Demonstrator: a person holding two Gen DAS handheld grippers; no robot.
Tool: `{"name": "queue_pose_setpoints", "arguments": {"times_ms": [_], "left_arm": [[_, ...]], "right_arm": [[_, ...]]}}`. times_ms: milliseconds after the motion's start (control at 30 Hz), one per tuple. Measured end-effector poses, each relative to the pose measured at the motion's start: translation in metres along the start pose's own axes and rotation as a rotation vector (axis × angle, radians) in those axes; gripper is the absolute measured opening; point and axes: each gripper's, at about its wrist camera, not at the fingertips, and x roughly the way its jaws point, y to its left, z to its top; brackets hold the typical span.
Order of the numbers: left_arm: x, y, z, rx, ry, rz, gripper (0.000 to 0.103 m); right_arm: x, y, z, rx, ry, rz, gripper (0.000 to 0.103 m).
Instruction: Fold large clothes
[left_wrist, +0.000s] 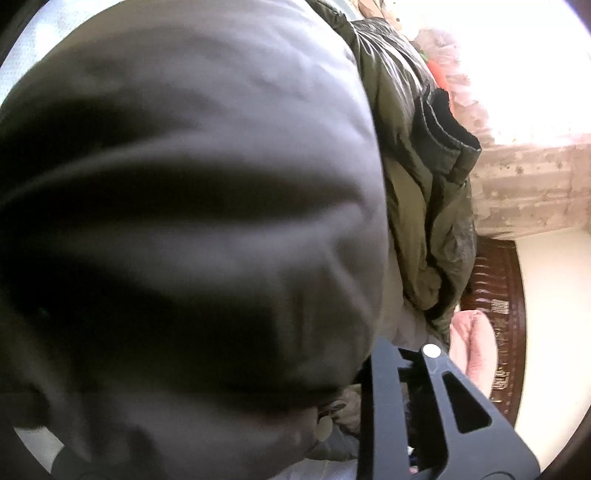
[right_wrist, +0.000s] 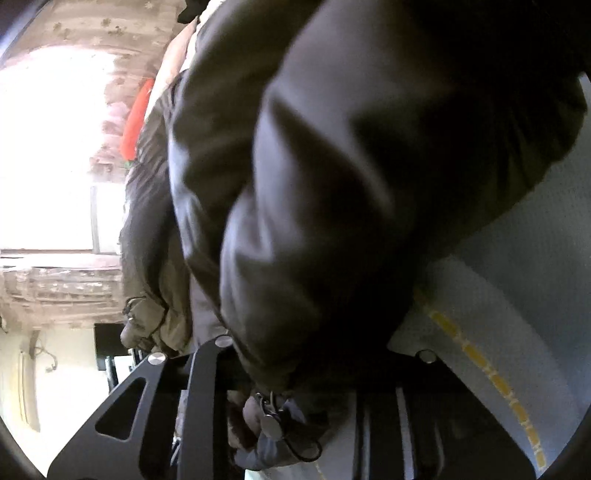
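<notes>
Jacket (left_wrist: 192, 221) on bed sheet (right_wrist: 524, 295)

Bulky dark olive padded jacket (left_wrist: 192, 221) (right_wrist: 351, 166) billows against both lenses, blocking nearly all forward passage; open room shows only past its edges, toward the pale patterned curtain (left_wrist: 524, 184) (right_wrist: 74, 40) and the white textured sheet (right_wrist: 517, 280).
</notes>
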Motion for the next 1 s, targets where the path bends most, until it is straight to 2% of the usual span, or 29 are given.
{"name": "queue_pose_setpoints", "arguments": {"times_ms": [133,300,400,500,600,767,900,1000], "left_arm": [[-0.006,-0.012,-0.001,-0.008,-0.014,0.015,0.021],[-0.018,-0.041,0.005,0.099,-0.013,0.046,0.017],[-0.036,-0.058,0.019,0.129,-0.022,-0.020,0.016],[-0.053,-0.078,0.035,0.179,-0.053,-0.063,0.016],[-0.062,-0.114,0.053,0.231,-0.084,-0.084,0.016],[-0.059,-0.167,0.085,0.365,-0.132,-0.079,0.016],[-0.037,-0.209,0.131,0.414,-0.135,-0.086,0.016],[-0.009,-0.244,0.166,0.460,-0.134,-0.040,0.016]], "right_arm": [[-0.003,0.001,0.005,-0.003,0.024,0.024,0.020],[-0.017,0.023,0.015,-0.084,0.064,0.067,0.020],[-0.028,0.053,0.020,-0.200,0.064,0.132,0.019],[-0.037,0.093,0.027,-0.341,0.047,0.153,0.019],[-0.036,0.128,0.038,-0.398,0.026,0.183,0.019],[-0.012,0.184,0.069,-0.488,-0.006,0.199,0.019],[0.029,0.231,0.105,-0.502,-0.008,0.180,0.018],[0.062,0.263,0.130,-0.517,-0.002,0.148,0.018]]}}
